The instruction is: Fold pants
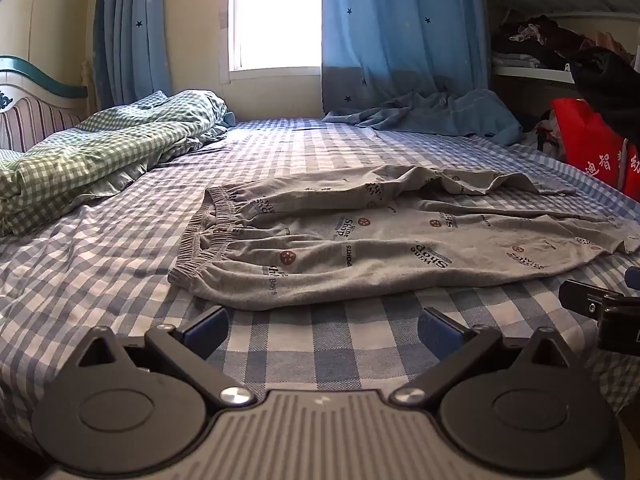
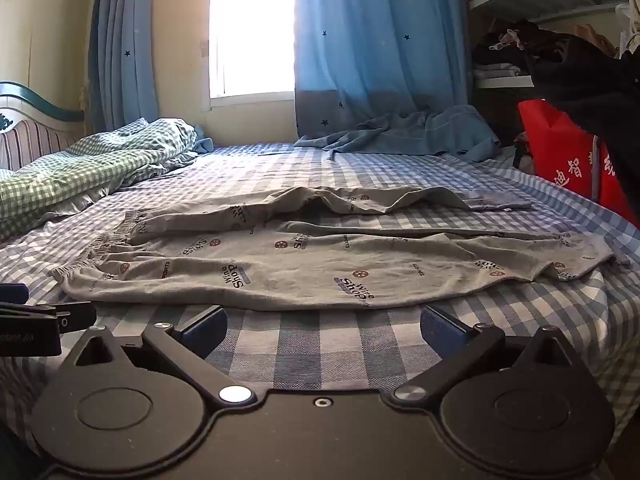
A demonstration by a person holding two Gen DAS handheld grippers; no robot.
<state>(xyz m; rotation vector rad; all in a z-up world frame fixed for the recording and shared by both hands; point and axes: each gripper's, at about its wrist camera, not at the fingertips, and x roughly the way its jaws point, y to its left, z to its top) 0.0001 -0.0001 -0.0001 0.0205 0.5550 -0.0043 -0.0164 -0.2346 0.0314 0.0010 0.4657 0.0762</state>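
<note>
The left gripper (image 1: 322, 330) stands wide, with nothing between its blue pads (image 1: 210, 328) and only checked sheet under the gap; it holds and touches nothing. The right gripper (image 2: 324, 330) is just as wide and just as empty, its pads (image 2: 440, 328) apart over bare sheet. Each sits just short of the near hem of the pants (image 1: 360, 248), with a strip of sheet between fingertips and cloth. The pants lie spread flat on the bed (image 1: 120, 240), waistband to the left, both legs running right; the far leg is rumpled and partly turned over, with a band of sheet showing between the legs. The leg ends reach near the bed's right edge, where a red bag (image 1: 592, 140) stands beside it. A green quilt (image 1: 88, 156) is heaped at the left, well apart from the waistband, and a blue cloth (image 1: 440, 116) lies at the far side under the curtain (image 1: 400, 20). Between these the sheet is open around the pants.
</note>
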